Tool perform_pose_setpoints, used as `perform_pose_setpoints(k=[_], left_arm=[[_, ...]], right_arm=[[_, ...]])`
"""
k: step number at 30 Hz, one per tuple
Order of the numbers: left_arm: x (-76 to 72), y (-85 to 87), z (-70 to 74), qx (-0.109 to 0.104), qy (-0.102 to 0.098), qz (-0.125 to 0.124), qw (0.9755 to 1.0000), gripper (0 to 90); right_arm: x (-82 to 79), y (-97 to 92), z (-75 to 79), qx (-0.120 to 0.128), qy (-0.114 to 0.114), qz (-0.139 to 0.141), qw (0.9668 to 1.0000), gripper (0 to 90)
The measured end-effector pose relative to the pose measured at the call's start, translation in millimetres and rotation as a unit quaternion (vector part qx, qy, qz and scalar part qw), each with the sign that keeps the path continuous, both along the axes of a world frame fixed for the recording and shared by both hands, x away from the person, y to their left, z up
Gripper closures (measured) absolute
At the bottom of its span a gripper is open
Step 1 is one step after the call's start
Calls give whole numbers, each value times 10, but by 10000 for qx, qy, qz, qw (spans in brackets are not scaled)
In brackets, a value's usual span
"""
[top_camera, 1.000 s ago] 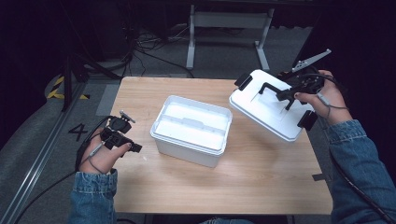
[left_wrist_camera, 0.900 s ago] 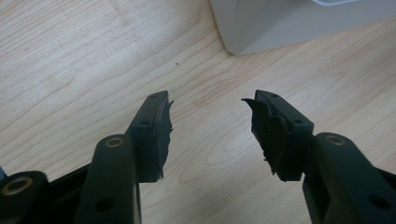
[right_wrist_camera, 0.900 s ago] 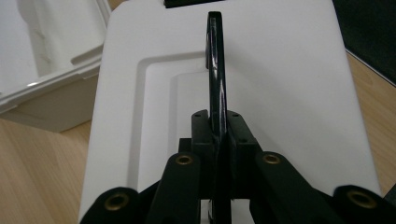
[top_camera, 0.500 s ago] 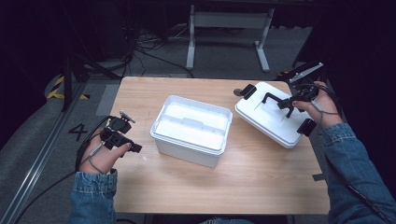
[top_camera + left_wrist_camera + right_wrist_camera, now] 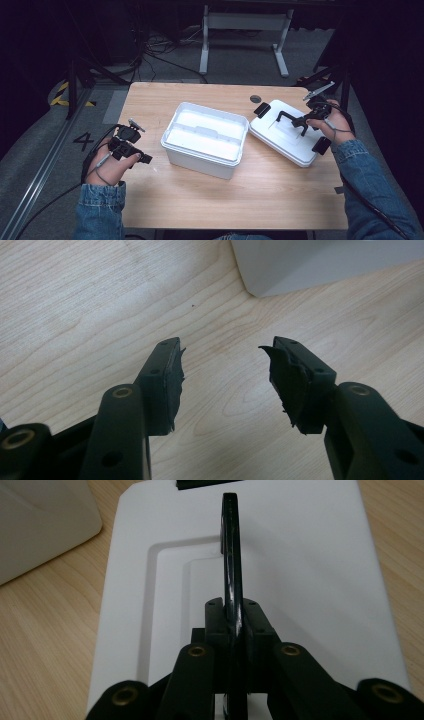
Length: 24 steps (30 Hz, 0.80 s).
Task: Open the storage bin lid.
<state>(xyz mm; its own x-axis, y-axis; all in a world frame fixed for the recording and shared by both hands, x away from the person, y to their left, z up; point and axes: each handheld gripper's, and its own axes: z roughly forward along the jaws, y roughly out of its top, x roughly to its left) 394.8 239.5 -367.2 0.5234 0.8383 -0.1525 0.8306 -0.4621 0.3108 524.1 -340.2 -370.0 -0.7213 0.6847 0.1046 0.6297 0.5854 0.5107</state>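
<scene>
**White lid held by its black handle, box open beside it**

Pale wood runs across the table (image 5: 280,200). Nearest, at its left edge, the left gripper (image 5: 131,150) rests low over the wood in the person's hand, its jaws standing well apart with nothing between them; in the left gripper view a corner of the white box (image 5: 320,265) shows just beyond. That box (image 5: 206,140) sits open at the middle of the table. To its right the white lid (image 5: 287,135) lies close beside it, and whether it rests flat on the wood is hard to judge. The right gripper (image 5: 307,120) has its jaws clamped tight on the lid's upright black handle (image 5: 231,555). Farther off, a grey frame (image 5: 245,25) stands on the floor.
</scene>
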Motion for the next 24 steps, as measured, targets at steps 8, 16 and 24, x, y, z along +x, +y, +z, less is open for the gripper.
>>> perform_pose_setpoints(k=[8, 16, 24], left_arm=[[0, 5, -4, 8, 1, 1, 10000, 479], [2, -6, -12, 7, 30, 9, 10000, 475], [3, -4, -11, 12, 42, 1, 10000, 475]], right_arm=[[8, -9, -175, 61, 96, -3, 9999, 843], [7, -19, -289, 134, 181, -33, 9997, 843], [17, -42, -378, 172, 250, -38, 9995, 842]])
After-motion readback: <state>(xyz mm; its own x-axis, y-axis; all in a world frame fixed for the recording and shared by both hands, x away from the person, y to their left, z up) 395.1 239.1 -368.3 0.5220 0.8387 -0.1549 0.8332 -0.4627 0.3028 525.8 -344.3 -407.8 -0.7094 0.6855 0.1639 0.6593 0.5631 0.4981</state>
